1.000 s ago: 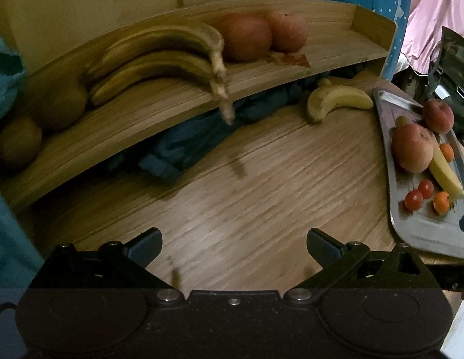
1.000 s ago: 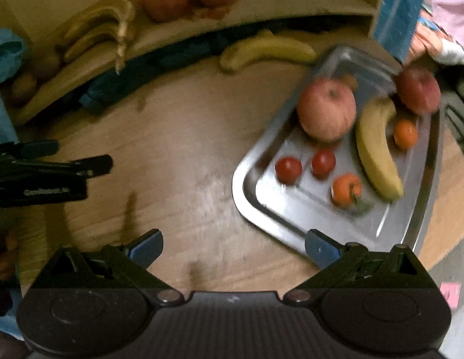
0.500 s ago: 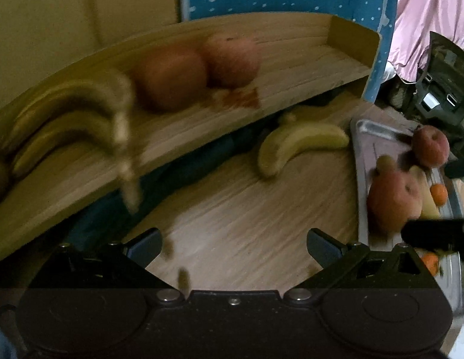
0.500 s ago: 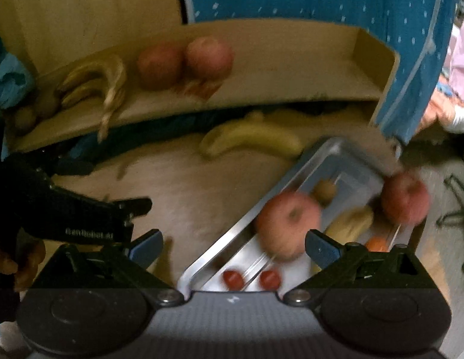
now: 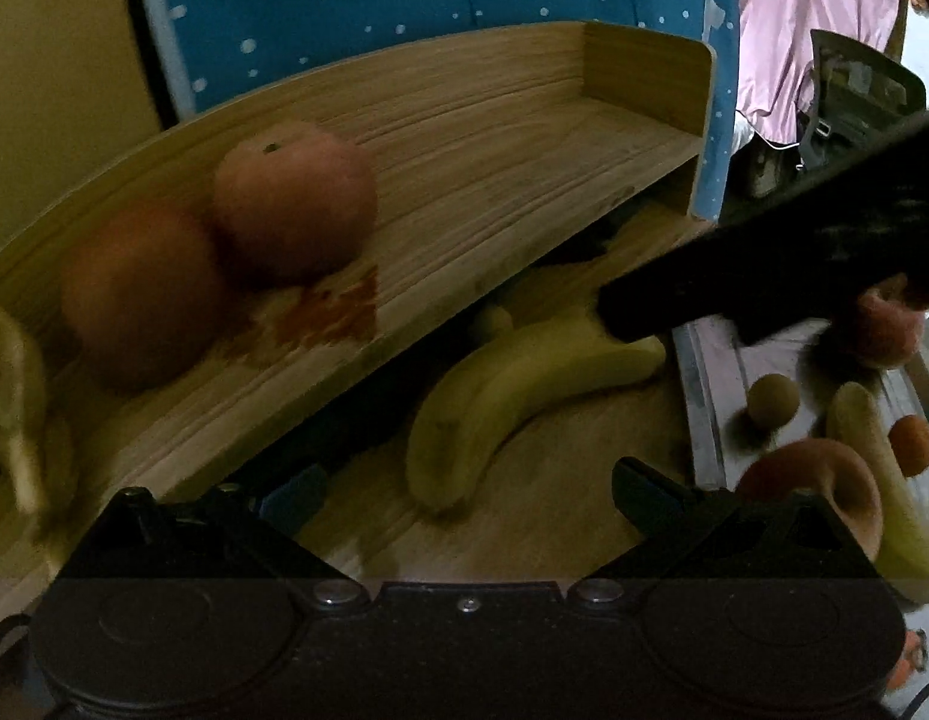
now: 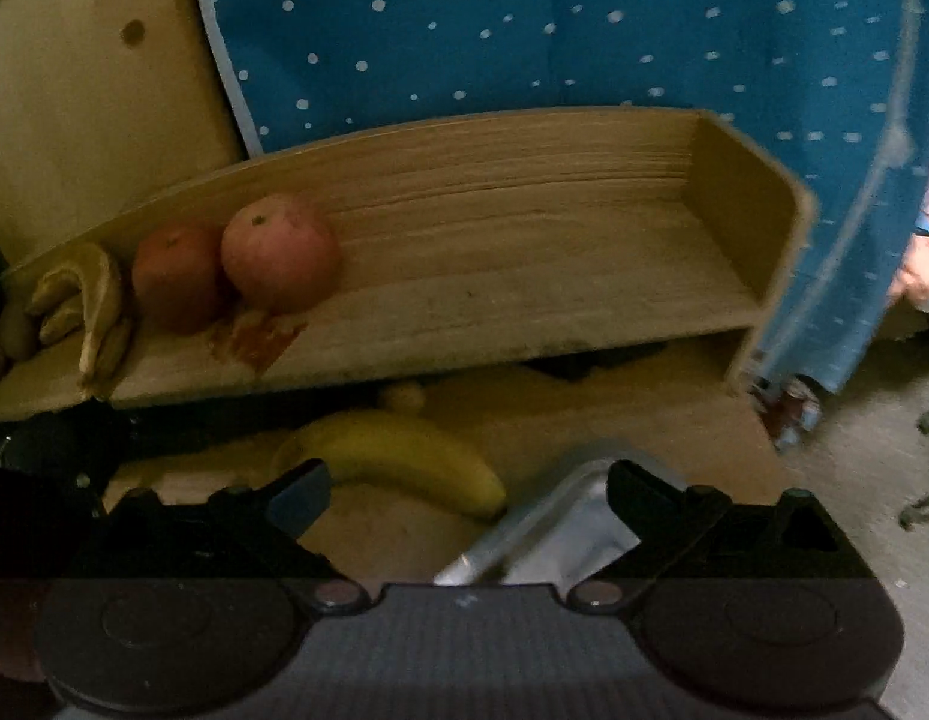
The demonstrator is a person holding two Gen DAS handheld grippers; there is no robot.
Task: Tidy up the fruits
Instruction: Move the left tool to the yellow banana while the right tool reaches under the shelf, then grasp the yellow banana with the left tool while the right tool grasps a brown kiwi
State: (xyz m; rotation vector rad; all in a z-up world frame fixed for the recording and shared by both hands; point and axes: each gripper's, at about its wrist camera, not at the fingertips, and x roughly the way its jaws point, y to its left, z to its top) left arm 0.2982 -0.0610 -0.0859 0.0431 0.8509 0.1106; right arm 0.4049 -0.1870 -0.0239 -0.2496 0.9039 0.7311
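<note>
A wooden shelf (image 5: 494, 138) (image 6: 524, 264) holds two reddish apples (image 5: 293, 204) (image 6: 278, 252) and bananas at its left end (image 6: 95, 306). A loose yellow banana (image 5: 512, 396) (image 6: 398, 462) lies on the wooden table in front of the shelf. A metal tray (image 5: 701, 402) (image 6: 578, 516) at the right holds an apple (image 5: 824, 480), a banana (image 5: 884, 480), a kiwi (image 5: 772, 399) and small orange fruits. My left gripper (image 5: 467, 492) is open and empty, close to the loose banana. My right gripper (image 6: 467, 492) is open and empty over the tray's corner; it shows in the left wrist view (image 5: 764, 276).
A blue dotted cloth (image 6: 554, 30) hangs behind the shelf. Dark blue fabric lies under the shelf (image 5: 344, 414). A pink cloth (image 5: 812, 30) and a dark chair (image 5: 854, 96) stand at the far right. The table's right edge drops to a grey floor (image 6: 854, 438).
Both grippers have moved forward and right, toward the loose banana and the shelf. The right gripper has tilted up off the tray's fruits and now crosses the left wrist view.
</note>
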